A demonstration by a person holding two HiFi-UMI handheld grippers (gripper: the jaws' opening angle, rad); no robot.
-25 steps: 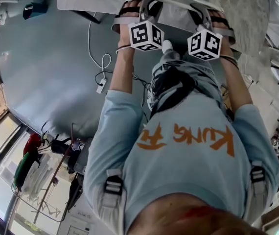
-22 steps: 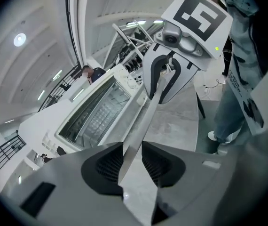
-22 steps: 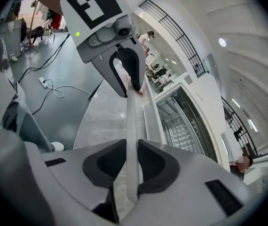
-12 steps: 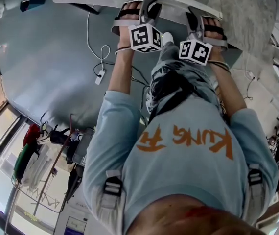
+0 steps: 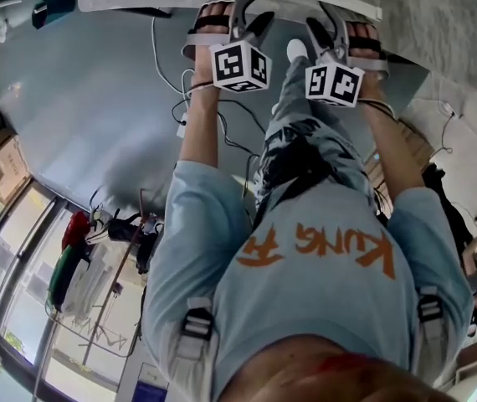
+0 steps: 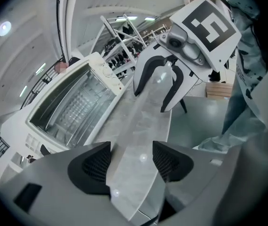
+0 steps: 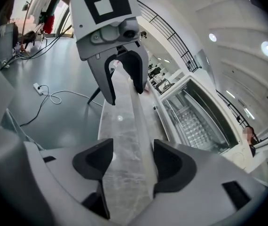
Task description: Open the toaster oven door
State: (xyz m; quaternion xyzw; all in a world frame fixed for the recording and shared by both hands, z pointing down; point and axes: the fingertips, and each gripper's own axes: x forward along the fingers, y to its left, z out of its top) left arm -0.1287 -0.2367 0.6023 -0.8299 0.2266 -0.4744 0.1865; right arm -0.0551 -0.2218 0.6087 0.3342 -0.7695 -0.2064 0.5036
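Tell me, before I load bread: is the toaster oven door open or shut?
Open, apparently: the door lies flat toward the edge of the table, and the rack inside shows uncovered.

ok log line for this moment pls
left gripper: fingers just opened, marbled surface between, unpinched | right gripper: same | toaster oven: alongside that surface

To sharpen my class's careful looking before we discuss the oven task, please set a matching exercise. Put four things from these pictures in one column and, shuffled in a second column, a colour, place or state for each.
Things
1. toaster oven
2. table top
3. cable
4. shirt lettering

Descriptions
A. orange
B. lies on the grey floor
C. white, with a wire rack showing inside
D. grey and marbled

Pairs: 1-C, 2-D, 3-B, 4-A
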